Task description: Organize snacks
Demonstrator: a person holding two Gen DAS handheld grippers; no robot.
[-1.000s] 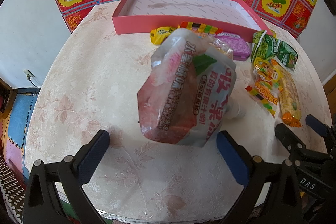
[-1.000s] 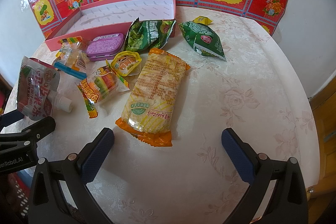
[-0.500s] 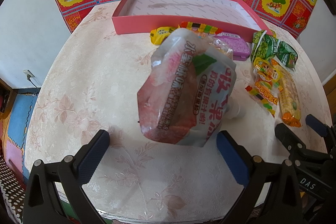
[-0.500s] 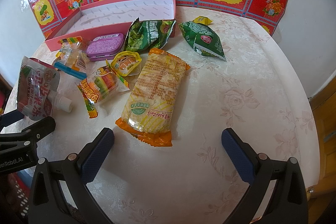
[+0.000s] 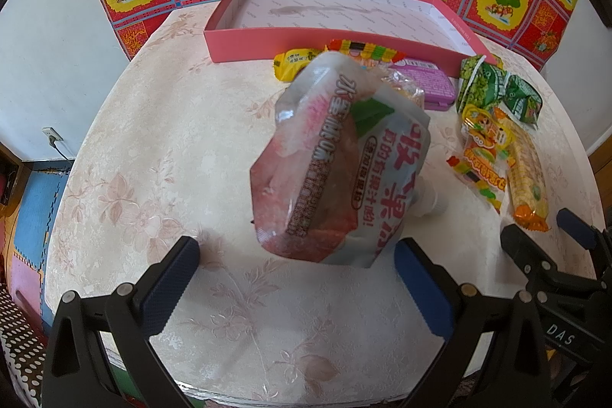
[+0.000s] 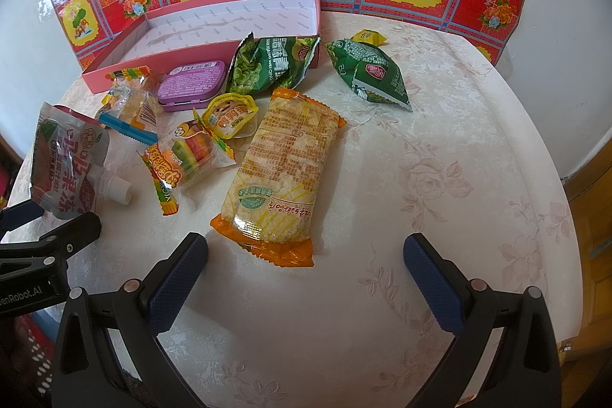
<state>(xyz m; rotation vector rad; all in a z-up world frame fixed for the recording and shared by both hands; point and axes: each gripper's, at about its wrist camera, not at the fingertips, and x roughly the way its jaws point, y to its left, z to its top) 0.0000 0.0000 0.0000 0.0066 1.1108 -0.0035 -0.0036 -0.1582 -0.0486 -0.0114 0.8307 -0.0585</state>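
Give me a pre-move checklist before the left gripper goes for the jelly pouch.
1. Left gripper open: ok.
2. Pink-and-white spouted jelly pouch ahead between its blue pads, not yet enclosed: ok.
3. White spout cap points toward the colourful gummy-candy packet, a small gap between: ok.
4. Shallow pink cardboard box holds nothing: ok.
5. Right gripper open, holding nothing: ok.
6. Pouch sealed: cannot tell.

Pink box (image 6: 114, 62); purple tin (image 6: 190, 85); orange-yellow cracker pack (image 6: 283, 171); floral cream tablecloth (image 6: 440, 178).
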